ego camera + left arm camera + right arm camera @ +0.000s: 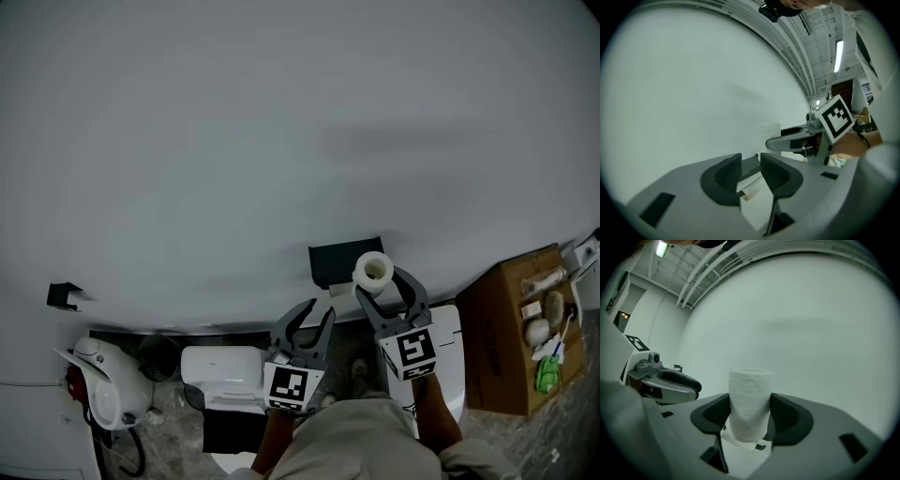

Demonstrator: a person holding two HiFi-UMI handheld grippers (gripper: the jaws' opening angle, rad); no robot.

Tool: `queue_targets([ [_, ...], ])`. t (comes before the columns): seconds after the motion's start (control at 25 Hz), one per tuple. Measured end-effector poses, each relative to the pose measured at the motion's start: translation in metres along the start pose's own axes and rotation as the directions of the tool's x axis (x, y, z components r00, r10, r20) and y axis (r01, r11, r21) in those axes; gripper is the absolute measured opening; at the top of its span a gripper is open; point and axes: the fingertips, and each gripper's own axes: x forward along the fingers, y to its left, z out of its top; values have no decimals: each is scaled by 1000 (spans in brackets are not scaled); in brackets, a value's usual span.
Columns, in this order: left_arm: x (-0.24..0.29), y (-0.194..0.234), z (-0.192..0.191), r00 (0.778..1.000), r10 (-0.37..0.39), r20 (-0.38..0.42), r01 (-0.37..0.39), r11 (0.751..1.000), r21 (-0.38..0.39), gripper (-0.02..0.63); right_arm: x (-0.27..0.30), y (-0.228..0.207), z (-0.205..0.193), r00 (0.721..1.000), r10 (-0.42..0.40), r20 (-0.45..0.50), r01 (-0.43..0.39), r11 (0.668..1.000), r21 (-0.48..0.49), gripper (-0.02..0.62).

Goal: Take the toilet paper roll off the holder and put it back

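At the far wall, the right gripper (380, 281) clamps the toilet paper roll (750, 394) just beside the black holder (333, 262). The left gripper (321, 307), nearer and leftward, has its jaws apart.

White toilet paper roll (373, 271), black holder (334, 262), brown box (511, 328).

There are two hand-held grippers (319, 314) (380, 281), one toilet paper roll (373, 270), one black holder (330, 261) and one cardboard box (511, 328).

Left claw (318, 317) holds its jaws apart; right claw (380, 283) clamps the toilet paper roll (374, 269).
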Motion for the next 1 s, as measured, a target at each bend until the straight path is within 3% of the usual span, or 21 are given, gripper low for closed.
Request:
queue_targets([
  [0.6, -38, -22, -10, 998, -70, -6, 70, 997, -19, 132, -61, 39, -19, 997, -60, -54, 61, 998, 16, 264],
  [1.0, -52, -36, -9, 995, -99, -4, 99, 995, -9, 132, -82, 46, -15, 995, -95, -20, 95, 995, 19, 264],
])
